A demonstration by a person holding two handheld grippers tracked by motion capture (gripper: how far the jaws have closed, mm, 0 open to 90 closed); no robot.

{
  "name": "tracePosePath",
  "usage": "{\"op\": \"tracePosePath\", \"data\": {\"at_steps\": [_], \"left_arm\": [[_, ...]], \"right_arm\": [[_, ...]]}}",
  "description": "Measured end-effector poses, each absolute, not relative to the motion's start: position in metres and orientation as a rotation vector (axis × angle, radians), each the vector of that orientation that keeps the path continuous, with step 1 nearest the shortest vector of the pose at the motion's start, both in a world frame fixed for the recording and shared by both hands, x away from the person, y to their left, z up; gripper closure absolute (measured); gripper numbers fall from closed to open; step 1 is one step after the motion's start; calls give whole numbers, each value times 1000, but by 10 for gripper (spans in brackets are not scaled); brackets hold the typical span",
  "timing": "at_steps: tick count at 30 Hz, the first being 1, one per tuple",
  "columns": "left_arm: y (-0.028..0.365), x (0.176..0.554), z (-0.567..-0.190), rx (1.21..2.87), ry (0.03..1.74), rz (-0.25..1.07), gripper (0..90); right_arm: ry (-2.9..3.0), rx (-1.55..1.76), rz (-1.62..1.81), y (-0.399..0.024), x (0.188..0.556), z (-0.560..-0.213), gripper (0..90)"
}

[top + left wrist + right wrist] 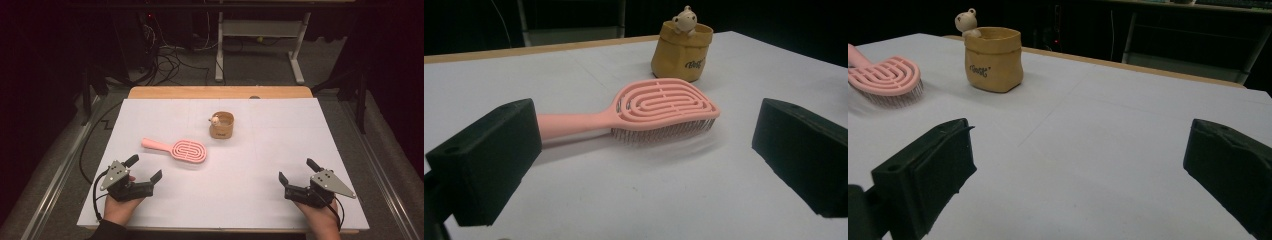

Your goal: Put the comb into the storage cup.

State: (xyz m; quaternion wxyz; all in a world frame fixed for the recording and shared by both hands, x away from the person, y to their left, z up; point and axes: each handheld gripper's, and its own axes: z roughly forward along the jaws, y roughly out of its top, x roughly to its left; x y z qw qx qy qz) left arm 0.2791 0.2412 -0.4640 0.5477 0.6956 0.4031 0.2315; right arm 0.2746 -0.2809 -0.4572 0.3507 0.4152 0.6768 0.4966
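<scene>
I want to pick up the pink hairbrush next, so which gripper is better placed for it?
Left. The left gripper lies open just in front of the pink hairbrush; the right gripper is across the table.

One marking carried writing: a short dark script word printed on the side of the tan pouch (pixel 993 59), which stood in the upper left of the right gripper view and near the top centre of the left gripper view (pixel 682 50). Its letters were too small and blurred to read with certainty. Nothing else bore legible text.
</scene>
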Motion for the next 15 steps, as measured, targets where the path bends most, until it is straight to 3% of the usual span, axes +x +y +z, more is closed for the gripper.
{"op": "tracePosePath", "data": {"at_steps": [15], "left_arm": [[241,277,-463,1656,934,559,60]], "right_arm": [[1748,1087,1300,-281,274,-458,3]]}}
